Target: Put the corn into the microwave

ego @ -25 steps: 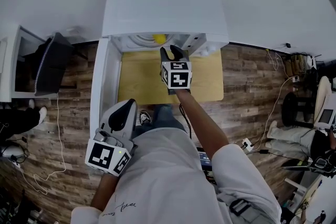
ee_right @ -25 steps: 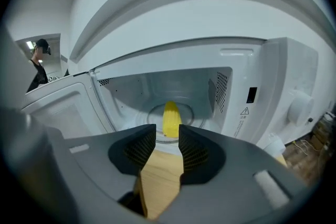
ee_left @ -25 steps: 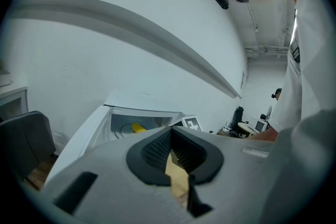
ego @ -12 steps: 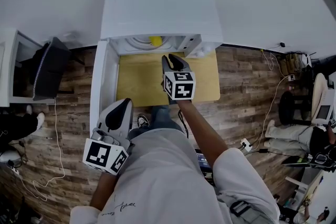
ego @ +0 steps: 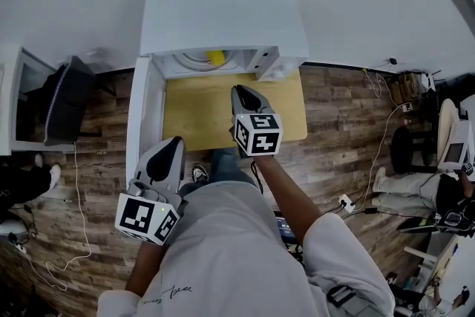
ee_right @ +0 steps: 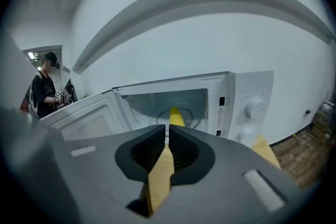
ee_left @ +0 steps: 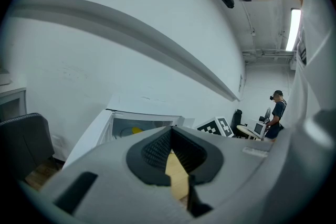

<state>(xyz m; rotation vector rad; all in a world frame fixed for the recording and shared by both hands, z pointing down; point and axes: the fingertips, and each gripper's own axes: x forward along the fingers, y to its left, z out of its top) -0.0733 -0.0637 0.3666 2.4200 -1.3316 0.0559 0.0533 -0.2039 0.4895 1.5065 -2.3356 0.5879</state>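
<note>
Lying inside the open microwave [ego: 223,15], the corn [ego: 215,57] sits well ahead of the right gripper [ego: 243,93], which hangs over the wooden counter [ego: 194,111]; its jaws have just been closing to a thin slit with nothing between them. The left gripper [ego: 172,146] hovers just beside the swung-open door [ego: 145,122], jaws together and empty

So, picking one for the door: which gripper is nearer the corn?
Right. The right gripper, whose empty jaws have just been closing, is over the wooden table in front of the corn inside the open microwave; the left gripper is farther back, beside the door.
</note>
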